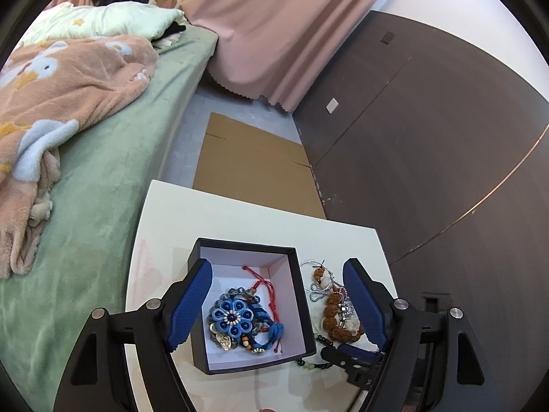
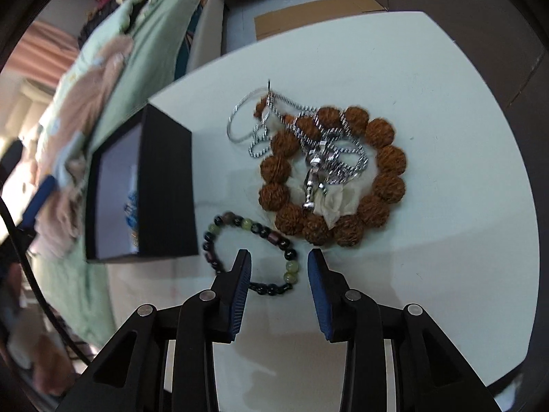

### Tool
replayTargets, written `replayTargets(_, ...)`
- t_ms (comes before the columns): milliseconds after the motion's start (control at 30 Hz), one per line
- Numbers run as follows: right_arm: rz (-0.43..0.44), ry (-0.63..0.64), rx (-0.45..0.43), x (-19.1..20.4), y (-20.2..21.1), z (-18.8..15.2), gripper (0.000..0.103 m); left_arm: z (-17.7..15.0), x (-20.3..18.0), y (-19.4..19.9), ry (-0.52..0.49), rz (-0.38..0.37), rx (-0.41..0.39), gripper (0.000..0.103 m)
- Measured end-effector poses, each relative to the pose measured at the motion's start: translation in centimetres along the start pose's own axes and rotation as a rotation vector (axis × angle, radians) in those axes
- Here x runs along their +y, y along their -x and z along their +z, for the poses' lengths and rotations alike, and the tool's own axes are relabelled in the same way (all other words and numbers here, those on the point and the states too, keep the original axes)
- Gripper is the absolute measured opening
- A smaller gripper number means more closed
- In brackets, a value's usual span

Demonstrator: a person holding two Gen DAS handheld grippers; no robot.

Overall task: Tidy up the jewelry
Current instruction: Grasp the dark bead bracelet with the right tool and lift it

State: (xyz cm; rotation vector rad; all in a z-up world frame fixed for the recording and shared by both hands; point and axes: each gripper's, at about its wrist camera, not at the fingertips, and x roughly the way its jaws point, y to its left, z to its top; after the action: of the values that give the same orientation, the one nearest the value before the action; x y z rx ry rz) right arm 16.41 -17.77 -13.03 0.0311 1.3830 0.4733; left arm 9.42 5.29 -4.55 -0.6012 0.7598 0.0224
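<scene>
- While the left gripper point(image 1: 278, 305) hangs wide open and empty above the black box point(image 1: 302, 312), the right gripper point(image 2: 279, 271) tilts steeply down at the table point(image 2: 446, 103).
- Its jaws stand partly open, gripping nothing, straddling the near loop of the dark-and-green bead bracelet point(image 2: 254, 257).
- That bracelet lies just right of the box, near the brown seed-bead ring point(image 2: 343, 175); it looks light, limp and smooth, so I'd pinch across the strand, not one bead.
- The silver chain point(image 2: 308, 144) tangled over the brown beads looks snag-prone.
- Inside the box sit the blue flower piece point(image 1: 233, 319) and a red cord point(image 1: 264, 285).
</scene>
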Motion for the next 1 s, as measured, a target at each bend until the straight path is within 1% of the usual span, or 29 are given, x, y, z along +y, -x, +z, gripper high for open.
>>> replayTargets(33,-0.023,0.017,-0.007,0.3,0.0,-0.1,0.035,0.0,0.0,0.2,-0.001,-0.001,-0.002,0.079)
replayTargets(100,-0.073,0.047,-0.024,0.9,-0.1,-0.3,0.03,-0.1,-0.1,0.5,-0.003,-0.001,-0.007,0.079)
replayTargets(167,-0.144,0.082,-0.042,1.6,-0.2,-0.6,0.019,-0.2,-0.1,0.9,-0.006,0.001,-0.01,0.079)
replayTargets(200,-0.171,0.096,-0.051,1.9,-0.1,-0.7,0.012,-0.3,-0.1,1.0,-0.006,0.001,-0.01,0.079)
replayTargets(233,-0.173,0.098,-0.063,1.8,0.1,-0.8,0.01,-0.4,0.0,1.1,-0.005,0.001,-0.01,0.079)
replayTargets(367,-0.13,0.085,-0.103,1.5,0.9,-1.1,0.009,-0.6,0.0,1.5,-0.005,0.0,-0.011,0.079)
replayTargets(400,-0.114,0.084,-0.118,1.2,1.3,-1.1,0.009,-0.6,0.1,1.6,-0.005,0.0,-0.013,0.079)
replayTargets(500,-0.022,0.078,-0.187,1.3,3.5,-1.6,0.009,-0.6,0.4,2.3,-0.004,0.003,-0.023,0.079)
replayTargets(633,0.123,0.03,-0.271,1.0,6.0,-1.5,0.009,-0.6,1.0,3.0,0.011,0.018,-0.042,0.079)
replayTargets(700,0.171,0.004,-0.3,1.1,6.6,-1.3,0.009,-0.4,1.2,3.3,0.024,0.024,-0.057,0.079)
replayTargets(833,0.297,-0.04,-0.392,1.5,8.3,-1.0,0.009,-0.1,1.8,3.8,0.048,0.03,-0.087,0.079)
replayTargets(1000,0.45,-0.036,-0.477,2.8,9.6,-0.7,0.009,0.3,2.4,3.8,0.069,0.034,-0.101,0.079)
